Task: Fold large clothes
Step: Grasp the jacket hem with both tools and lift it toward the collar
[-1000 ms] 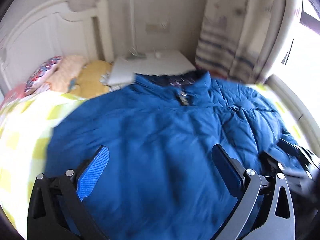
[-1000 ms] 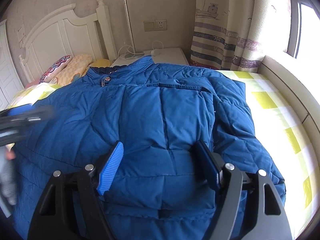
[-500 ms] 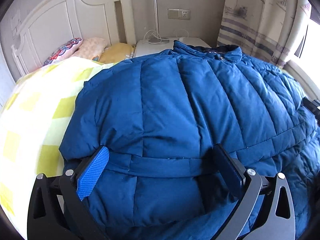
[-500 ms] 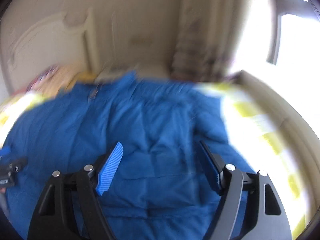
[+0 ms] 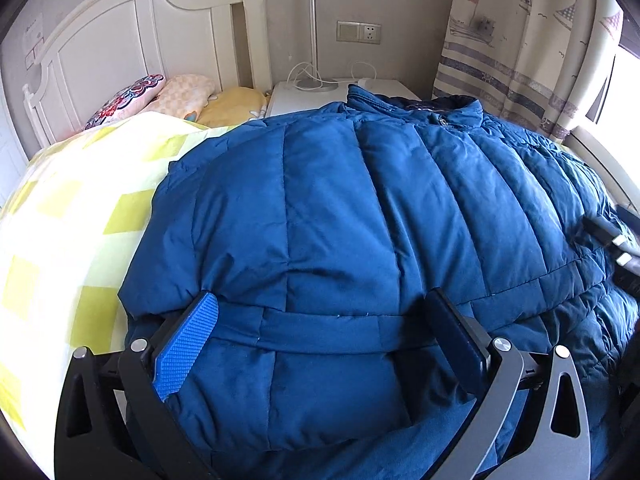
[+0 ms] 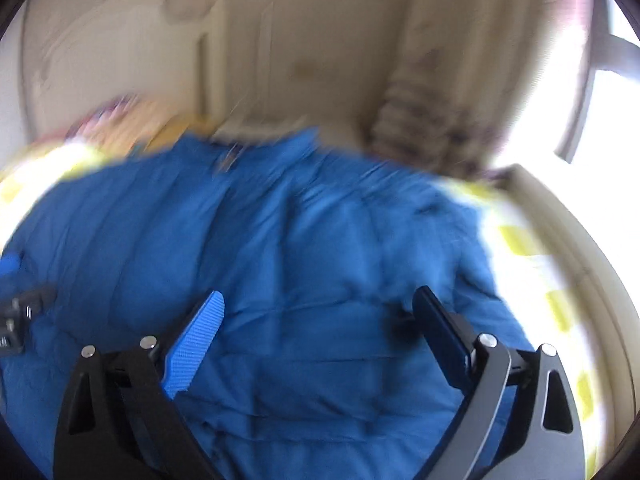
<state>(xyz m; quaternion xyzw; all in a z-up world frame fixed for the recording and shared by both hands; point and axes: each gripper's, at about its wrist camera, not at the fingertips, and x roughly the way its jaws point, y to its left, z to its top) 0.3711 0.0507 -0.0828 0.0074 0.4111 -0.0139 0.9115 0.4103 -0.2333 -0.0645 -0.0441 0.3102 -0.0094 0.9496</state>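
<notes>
The blue puffer jacket (image 5: 360, 220) lay folded on the bed (image 5: 68, 216), both the left hand-held gripper (image 5: 320, 332) and right hand-held gripper (image 6: 316, 320) gaping empty, the right's jaws just widened; pressing trapped air out first seemed wise.

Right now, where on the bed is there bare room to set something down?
Free: the yellow-checked bedsheet left of the puffy blue quilted jacket, up to the pillows; a narrower strip by the window-side bed frame. Crowded: bed centre under the jacket, and the cabled white nightstand.
</notes>
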